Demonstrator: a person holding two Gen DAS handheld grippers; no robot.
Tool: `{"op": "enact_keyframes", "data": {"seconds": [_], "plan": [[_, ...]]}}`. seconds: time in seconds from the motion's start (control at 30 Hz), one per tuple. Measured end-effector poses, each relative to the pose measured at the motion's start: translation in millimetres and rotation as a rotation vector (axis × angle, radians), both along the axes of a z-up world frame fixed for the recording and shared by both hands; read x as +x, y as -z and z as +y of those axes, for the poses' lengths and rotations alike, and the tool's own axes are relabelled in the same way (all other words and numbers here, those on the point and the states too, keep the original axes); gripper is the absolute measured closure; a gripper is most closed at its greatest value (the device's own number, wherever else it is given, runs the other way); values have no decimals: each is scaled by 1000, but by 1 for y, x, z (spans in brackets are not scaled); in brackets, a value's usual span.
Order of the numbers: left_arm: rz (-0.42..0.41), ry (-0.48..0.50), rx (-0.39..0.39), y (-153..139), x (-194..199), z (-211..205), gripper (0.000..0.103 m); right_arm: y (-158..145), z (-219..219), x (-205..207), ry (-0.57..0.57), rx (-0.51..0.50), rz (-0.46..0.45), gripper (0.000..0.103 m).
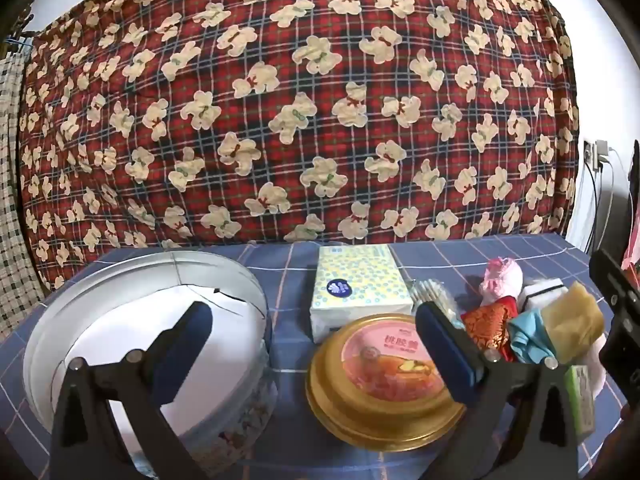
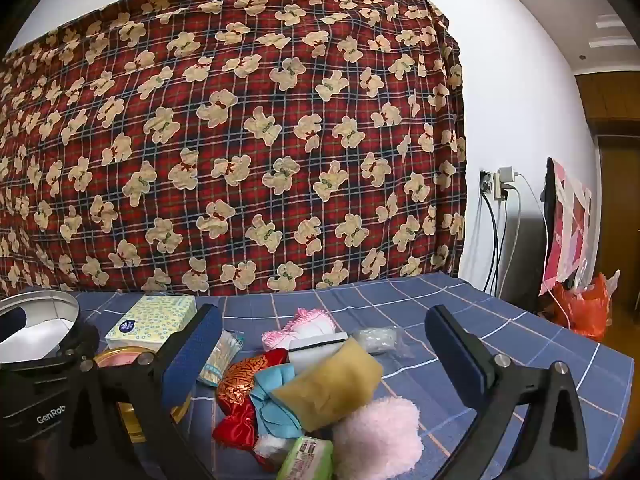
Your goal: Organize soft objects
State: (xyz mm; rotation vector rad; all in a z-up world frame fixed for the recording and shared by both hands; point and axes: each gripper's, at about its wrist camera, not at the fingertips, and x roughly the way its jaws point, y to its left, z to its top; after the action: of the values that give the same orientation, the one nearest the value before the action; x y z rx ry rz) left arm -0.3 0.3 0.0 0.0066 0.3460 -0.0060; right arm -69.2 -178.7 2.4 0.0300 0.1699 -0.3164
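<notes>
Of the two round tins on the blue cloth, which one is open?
The silver round tin on the left is open, showing its white inside. The gold round tin beside it is closed by its pink-labelled lid.

Both the left gripper [image 1: 312, 344] and the right gripper [image 2: 324, 350] have black angular frames with silver round bolts and dark blue textured pads, and one housing bears white "GenRob" lettering.
</notes>
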Motion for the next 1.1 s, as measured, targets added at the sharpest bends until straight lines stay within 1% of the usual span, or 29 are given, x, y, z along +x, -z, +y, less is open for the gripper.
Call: {"op": "enact_keyframes", "data": {"seconds": [0.2,0.23,1.1], "plan": [[2,3,-20,0,-2,4,0,0,-1,1,1,9,2,0],[7,7,-8,0,0,0,0,0,-1,1,1,8,2,0],[12,9,-14,-1,-1,1,0,0,-5,1,1,19,14,0]]}}
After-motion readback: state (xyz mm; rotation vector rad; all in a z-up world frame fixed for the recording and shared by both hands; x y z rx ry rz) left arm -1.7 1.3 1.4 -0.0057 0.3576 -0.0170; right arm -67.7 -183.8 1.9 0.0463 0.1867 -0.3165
